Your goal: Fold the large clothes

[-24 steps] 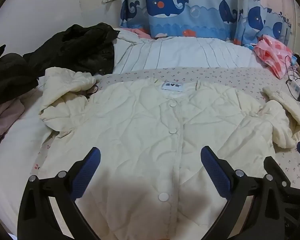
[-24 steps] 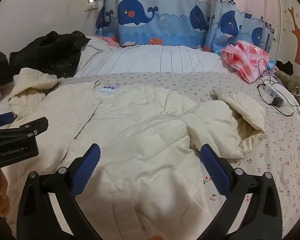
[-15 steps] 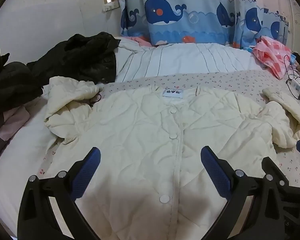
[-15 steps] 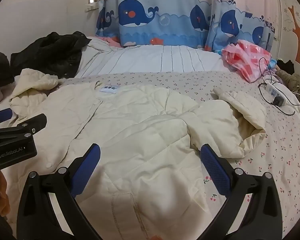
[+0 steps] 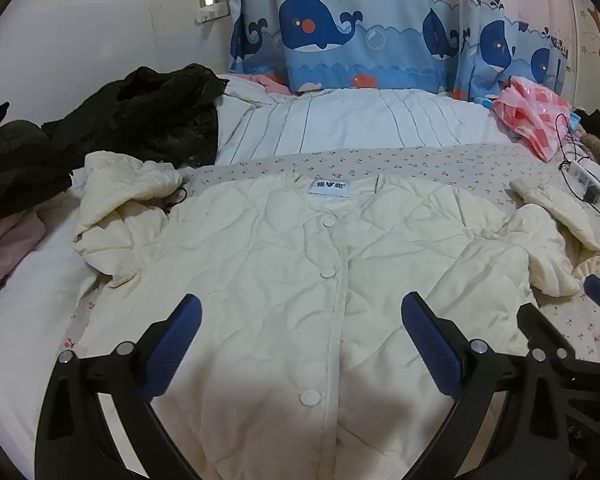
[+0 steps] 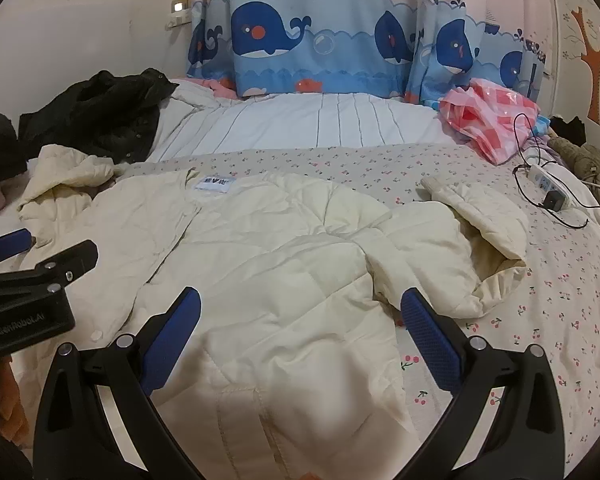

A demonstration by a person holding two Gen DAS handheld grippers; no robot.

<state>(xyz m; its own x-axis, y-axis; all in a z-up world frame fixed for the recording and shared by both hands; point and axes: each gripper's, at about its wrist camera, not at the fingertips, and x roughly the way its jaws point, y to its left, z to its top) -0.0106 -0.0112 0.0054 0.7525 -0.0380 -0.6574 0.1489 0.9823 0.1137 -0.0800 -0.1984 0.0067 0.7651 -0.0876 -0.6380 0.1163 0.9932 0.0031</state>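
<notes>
Cream jacket (image 5: 320, 280) buttoned flat on bed (image 6: 540, 300), sleeves bunched. Pulled back slightly from before. Left gripper (image 5: 300, 336) and right gripper (image 6: 300, 328) wide open, empty; folding unstarted.

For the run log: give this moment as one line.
jacket: flat on bed, buttoned, sleeves bunched | left gripper: open, over hem | right gripper: open, over hem | fold: not begun

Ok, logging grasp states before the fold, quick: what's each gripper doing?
Left gripper: open, holding nothing, above the cream quilted jacket.
Right gripper: open, holding nothing, above the same jacket.
</notes>
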